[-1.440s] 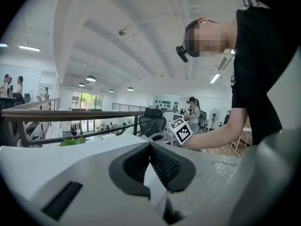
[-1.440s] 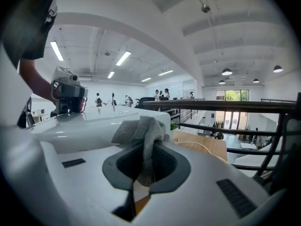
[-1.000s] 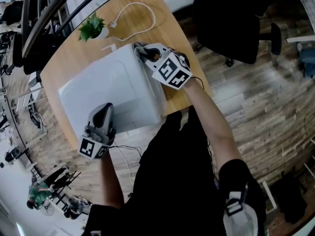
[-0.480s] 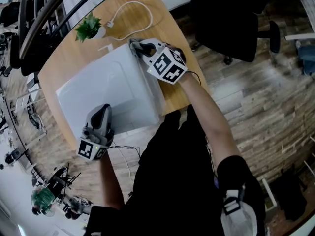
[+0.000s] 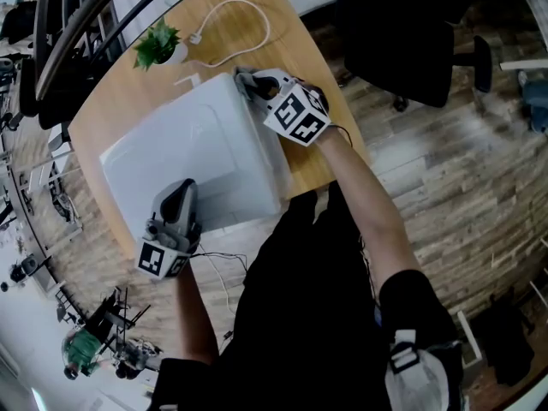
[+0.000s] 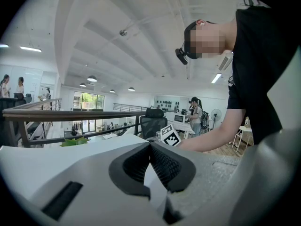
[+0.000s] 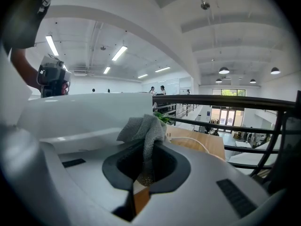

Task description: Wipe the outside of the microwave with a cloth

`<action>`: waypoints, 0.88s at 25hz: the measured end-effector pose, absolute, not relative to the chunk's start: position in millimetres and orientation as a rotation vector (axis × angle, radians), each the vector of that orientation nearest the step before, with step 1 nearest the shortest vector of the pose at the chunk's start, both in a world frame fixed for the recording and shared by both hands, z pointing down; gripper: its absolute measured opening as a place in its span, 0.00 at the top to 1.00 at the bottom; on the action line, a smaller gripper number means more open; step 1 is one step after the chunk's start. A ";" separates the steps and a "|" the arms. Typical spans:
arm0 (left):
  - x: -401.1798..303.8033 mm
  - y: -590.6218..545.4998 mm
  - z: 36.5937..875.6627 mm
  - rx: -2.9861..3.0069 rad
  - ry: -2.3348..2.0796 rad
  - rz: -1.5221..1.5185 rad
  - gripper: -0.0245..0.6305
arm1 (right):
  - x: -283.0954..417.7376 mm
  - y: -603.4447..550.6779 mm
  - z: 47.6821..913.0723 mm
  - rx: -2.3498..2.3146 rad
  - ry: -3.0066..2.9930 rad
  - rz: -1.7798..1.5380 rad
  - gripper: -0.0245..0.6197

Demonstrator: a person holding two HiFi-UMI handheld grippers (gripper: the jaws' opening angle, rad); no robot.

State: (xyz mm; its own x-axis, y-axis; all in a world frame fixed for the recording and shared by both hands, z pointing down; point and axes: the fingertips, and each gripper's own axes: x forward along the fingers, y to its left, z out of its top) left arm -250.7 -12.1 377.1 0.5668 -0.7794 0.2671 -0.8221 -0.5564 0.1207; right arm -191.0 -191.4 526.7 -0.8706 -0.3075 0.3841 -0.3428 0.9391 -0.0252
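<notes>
The white microwave (image 5: 193, 148) stands on a wooden table (image 5: 107, 101), seen from above. My right gripper (image 5: 250, 82) is at its far right top corner, shut on a grey cloth (image 5: 242, 79) that touches the corner edge. In the right gripper view the cloth (image 7: 143, 126) bunches up out of the jaws of that gripper (image 7: 142, 161), against the microwave (image 7: 84, 109). My left gripper (image 5: 178, 190) rests on the microwave's top near its front edge. In its own view the left gripper (image 6: 150, 147) has its pads together with nothing held.
A small green potted plant (image 5: 158, 45) and a white cable (image 5: 235, 24) lie on the table behind the microwave. A black office chair (image 5: 402, 41) stands at the right on the wood floor. A dark railing (image 5: 51, 24) runs along the table's far side.
The right gripper with the cloth has shifted slightly back and forth along the microwave's far right corner. The left gripper has stayed on the top.
</notes>
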 end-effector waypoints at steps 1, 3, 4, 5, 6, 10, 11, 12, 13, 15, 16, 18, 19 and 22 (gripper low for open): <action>-251.2 -11.9 377.7 2.567 -1.339 0.271 0.96 | -189.9 -190.0 527.4 0.474 -2.709 0.124 0.94; -253.0 -11.1 378.9 2.565 -1.347 0.282 0.96 | -187.6 -185.4 528.2 0.474 -2.701 0.105 0.94; -253.9 -10.6 379.4 2.566 -1.348 0.291 0.96 | -186.6 -182.8 529.0 0.471 -2.700 0.103 0.94; -254.5 -10.0 380.0 2.567 -1.347 0.298 0.96 | -185.7 -180.1 530.1 0.465 -2.702 0.106 0.94; -254.5 -9.9 380.2 2.566 -1.347 0.300 0.96 | -184.7 -177.6 531.5 0.461 -2.704 0.110 0.94; -253.0 -12.0 378.7 2.562 -1.351 0.283 0.96 | -181.6 -169.1 535.8 0.466 -2.702 0.107 0.94; -252.7 -12.2 378.7 2.562 -1.351 0.282 0.96 | -181.2 -167.2 536.2 0.469 -2.701 0.108 0.94; -252.2 -12.4 378.6 2.561 -1.350 0.281 0.96 | -180.6 -165.1 536.4 0.471 -2.701 0.109 0.94; -251.5 -12.7 378.3 2.559 -1.349 0.276 0.96 | -179.8 -162.9 536.5 0.474 -2.701 0.111 0.94; -250.8 -13.4 377.5 2.555 -1.349 0.266 0.96 | -177.9 -158.4 536.3 0.480 -2.702 0.113 0.94; -250.9 -13.7 377.3 2.555 -1.349 0.264 0.96 | -177.1 -156.3 536.1 0.483 -2.703 0.115 0.94; -250.7 -14.2 377.1 2.556 -1.350 0.263 0.96 | -175.5 -152.6 535.3 0.490 -2.709 0.121 0.94; -250.5 -14.1 377.1 2.555 -1.350 0.264 0.96 | -174.6 -150.9 535.1 0.494 -2.710 0.124 0.94; -250.0 -13.8 376.7 2.555 -1.351 0.265 0.96 | -172.5 -146.0 534.4 0.499 -2.712 0.129 0.94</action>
